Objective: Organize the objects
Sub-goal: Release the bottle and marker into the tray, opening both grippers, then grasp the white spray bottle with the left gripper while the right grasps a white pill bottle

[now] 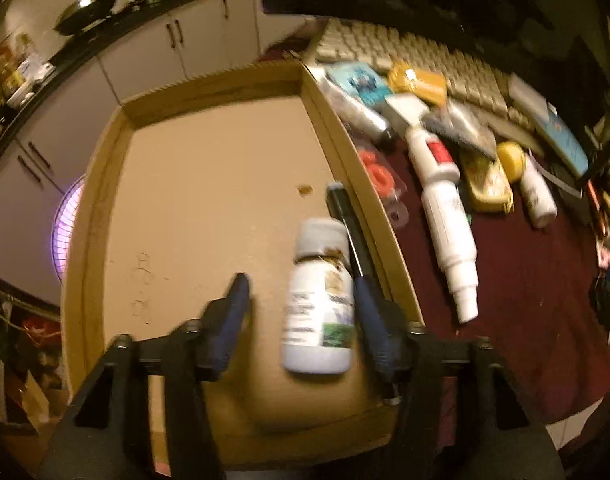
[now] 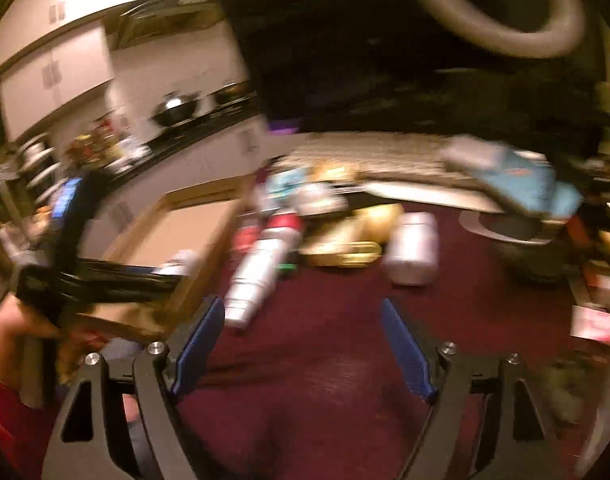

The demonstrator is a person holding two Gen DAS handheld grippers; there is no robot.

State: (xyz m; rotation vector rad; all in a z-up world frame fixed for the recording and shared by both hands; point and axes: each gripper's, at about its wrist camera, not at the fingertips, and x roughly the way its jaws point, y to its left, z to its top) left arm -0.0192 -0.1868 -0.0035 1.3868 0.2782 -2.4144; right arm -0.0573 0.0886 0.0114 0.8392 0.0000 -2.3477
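Note:
A shallow cardboard box [image 1: 209, 184] fills the left wrist view. Inside it, near the right wall, lies a small white pill bottle [image 1: 319, 320] with a black pen-like tube [image 1: 345, 220] beside it. My left gripper [image 1: 301, 280] is open around the bottle; its left finger stands well clear, and its right finger is close to the bottle's side. My right gripper [image 2: 301, 304] is open and empty above the maroon cloth [image 2: 325, 360]. Ahead of it lie a long white bottle [image 2: 257, 276] and a white jar [image 2: 413, 248]. The right wrist view is blurred.
Right of the box, a pile lies on the cloth: a long white bottle with a red label [image 1: 445, 216], a small white bottle [image 1: 539, 196], a yellow ball [image 1: 511, 156], orange rings [image 1: 379, 172] and a yellow pouch [image 1: 419, 80]. A keyboard [image 1: 405, 52] sits behind. A hand [image 2: 9, 340] holds the other gripper.

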